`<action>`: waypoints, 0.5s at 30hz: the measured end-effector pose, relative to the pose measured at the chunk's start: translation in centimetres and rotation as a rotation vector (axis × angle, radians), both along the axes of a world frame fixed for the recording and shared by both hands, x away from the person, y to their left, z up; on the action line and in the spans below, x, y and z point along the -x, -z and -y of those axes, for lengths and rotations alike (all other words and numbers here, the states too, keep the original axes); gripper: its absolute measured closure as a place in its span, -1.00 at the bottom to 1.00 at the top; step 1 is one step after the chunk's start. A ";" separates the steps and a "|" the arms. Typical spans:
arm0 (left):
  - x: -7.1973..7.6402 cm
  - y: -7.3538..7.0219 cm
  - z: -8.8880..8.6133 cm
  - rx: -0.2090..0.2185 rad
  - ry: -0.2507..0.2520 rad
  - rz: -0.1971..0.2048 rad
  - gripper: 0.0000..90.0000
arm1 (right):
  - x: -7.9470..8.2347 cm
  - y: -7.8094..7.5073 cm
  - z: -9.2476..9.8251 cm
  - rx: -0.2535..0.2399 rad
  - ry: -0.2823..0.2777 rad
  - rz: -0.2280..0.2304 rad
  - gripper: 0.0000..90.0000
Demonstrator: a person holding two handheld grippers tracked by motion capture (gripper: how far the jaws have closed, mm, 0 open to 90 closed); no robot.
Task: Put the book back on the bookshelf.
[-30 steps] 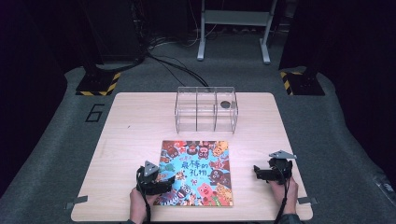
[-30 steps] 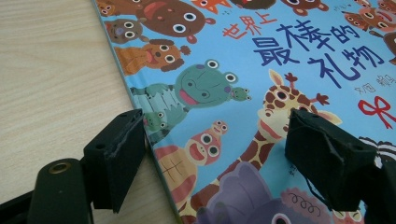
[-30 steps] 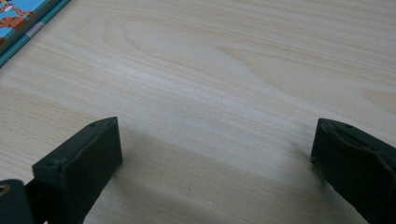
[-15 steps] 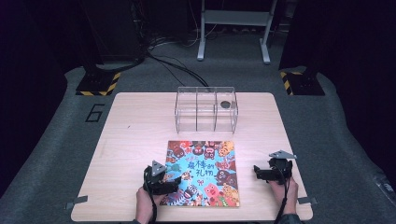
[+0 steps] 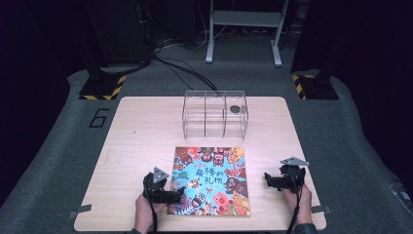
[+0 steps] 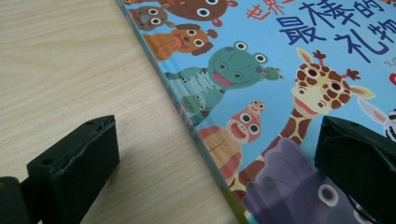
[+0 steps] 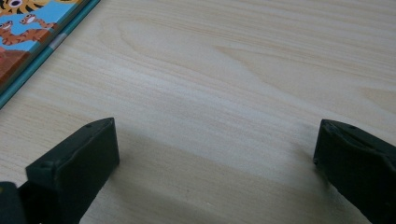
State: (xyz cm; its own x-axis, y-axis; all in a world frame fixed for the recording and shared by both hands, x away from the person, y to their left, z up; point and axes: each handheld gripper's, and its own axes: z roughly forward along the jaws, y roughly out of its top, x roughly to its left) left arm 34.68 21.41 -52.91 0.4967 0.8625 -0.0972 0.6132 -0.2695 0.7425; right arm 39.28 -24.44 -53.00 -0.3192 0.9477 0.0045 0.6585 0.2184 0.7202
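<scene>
I have the picture book [image 5: 210,181] lying flat and closed on the table [image 5: 136,146], cover up, near the front edge and a little right of the middle, with its lower edge close to the table's front edge. My left gripper [image 5: 176,195] sits at the book's front-left corner, held low over the wood by the left hand [image 5: 145,214]. In the left gripper view its jaws stand wide and have just been opening — one jaw is over bare wood, the other over the cover's lower animals, and the book's [image 6: 261,93] left edge runs between them. The pads press on nothing there; the cover lies free. My right gripper [image 5: 272,181] rests near the front-right corner of the table, well apart from the book's right edge, the right hand [image 5: 298,202] behind it. Its jaws are also spread wide, with plain wood grain between them in the right gripper view, and a strip of the book's [image 7: 28,37] edge shows at the upper left of that view. Toward the back edge of the table, about centred, stands a clear three-compartment box [image 5: 214,114] — a small dark round thing [image 5: 235,109] lies in its right compartment, though I cannot tell what it is.
</scene>
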 end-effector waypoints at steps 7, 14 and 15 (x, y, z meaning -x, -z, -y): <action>0.0 0.1 -0.1 0.004 0.005 0.000 -1.00 | -0.1 -1.3 -0.1 -0.039 -0.001 -0.090 -1.00; -0.1 0.2 0.0 0.008 0.000 0.011 -1.00 | 0.3 -3.3 -3.5 -0.096 -0.144 -0.070 -0.98; -0.1 0.2 0.0 0.008 0.001 0.010 -1.00 | 0.2 -3.4 -4.2 -0.098 -0.165 -0.078 -0.96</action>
State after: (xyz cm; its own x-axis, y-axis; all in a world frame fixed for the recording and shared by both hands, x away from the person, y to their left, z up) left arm 34.73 21.40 -53.11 0.4983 0.8614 -0.0986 0.6053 -0.2642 0.7509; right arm 39.04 -20.22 -49.61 -0.4651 0.8765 0.1245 0.6740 0.2594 0.6917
